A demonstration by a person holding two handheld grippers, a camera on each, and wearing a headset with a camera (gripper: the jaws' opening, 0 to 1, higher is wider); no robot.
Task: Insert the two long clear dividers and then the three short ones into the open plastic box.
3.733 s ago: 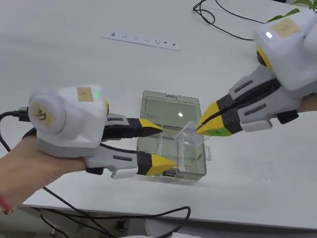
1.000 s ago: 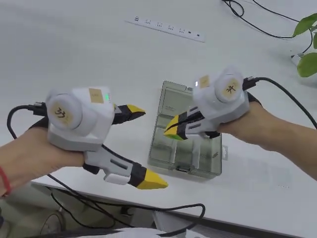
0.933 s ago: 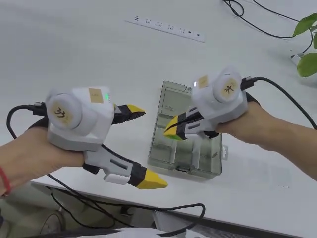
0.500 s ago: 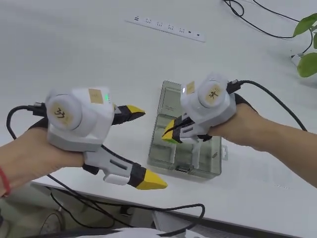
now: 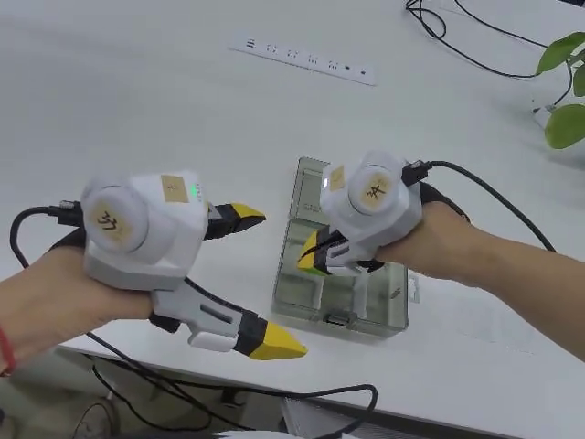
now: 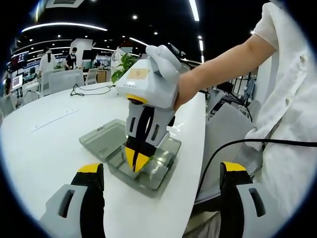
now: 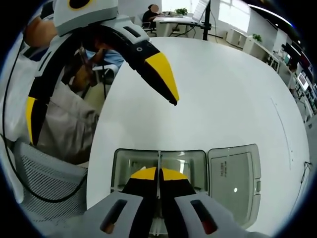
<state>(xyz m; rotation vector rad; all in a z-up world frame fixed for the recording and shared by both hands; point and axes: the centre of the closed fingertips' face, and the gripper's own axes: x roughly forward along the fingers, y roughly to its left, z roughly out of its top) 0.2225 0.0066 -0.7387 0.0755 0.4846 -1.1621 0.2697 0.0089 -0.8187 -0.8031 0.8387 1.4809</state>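
The open clear plastic box (image 5: 331, 318) lies near the table's front edge, its lid (image 5: 307, 179) folded flat on the far side. My right gripper (image 5: 314, 257) points down into the box's left part, shut on a thin clear divider (image 7: 159, 159) held edge-on between its tips (image 7: 158, 172). The tray (image 7: 120, 167) lies under them, the lid (image 7: 233, 173) to the right. My left gripper (image 5: 260, 280) hovers left of the box, jaws wide open and holding nothing. Ahead of my left gripper (image 6: 161, 169), the right gripper (image 6: 135, 161) stands on the box (image 6: 154, 184).
A white power strip (image 5: 302, 58) lies at the back of the white table. Black cables (image 5: 457, 27) and a green plant (image 5: 562, 57) sit at the back right. The front table edge runs just below the box. A cable hangs under it.
My right gripper has moved left and a little lower into the box with the divider. The left gripper has stayed wide open in much the same place. The head camera shifted slightly.
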